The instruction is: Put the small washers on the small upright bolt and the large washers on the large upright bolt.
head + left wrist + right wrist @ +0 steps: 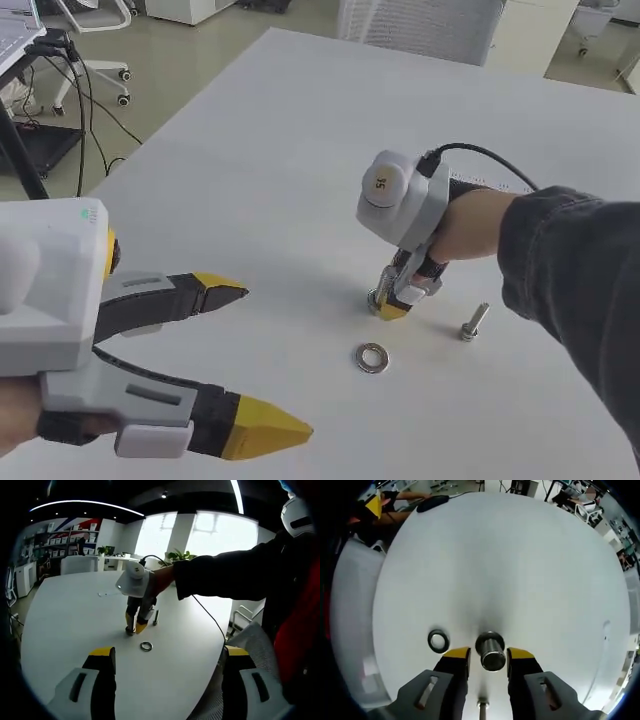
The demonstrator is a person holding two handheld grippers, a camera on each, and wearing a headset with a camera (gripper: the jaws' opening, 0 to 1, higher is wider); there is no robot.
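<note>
The large bolt (491, 654) stands upright on the white table (300, 150) between the jaws of my right gripper (488, 652), which points down at it. The jaws sit close on either side, with a thin gap showing on the left. In the head view the right gripper (388, 303) has its tips at the table beside the large bolt (376, 297). One washer (372, 357) lies flat just in front of it. The small bolt (473, 322) stands to the right. My left gripper (262, 360) hovers wide open and empty at the near left.
A person's dark sleeve (570, 270) reaches in from the right. Office chairs (95, 40) and cables (90, 110) are on the floor past the table's left edge. A white cabinet (420, 25) stands beyond the far edge.
</note>
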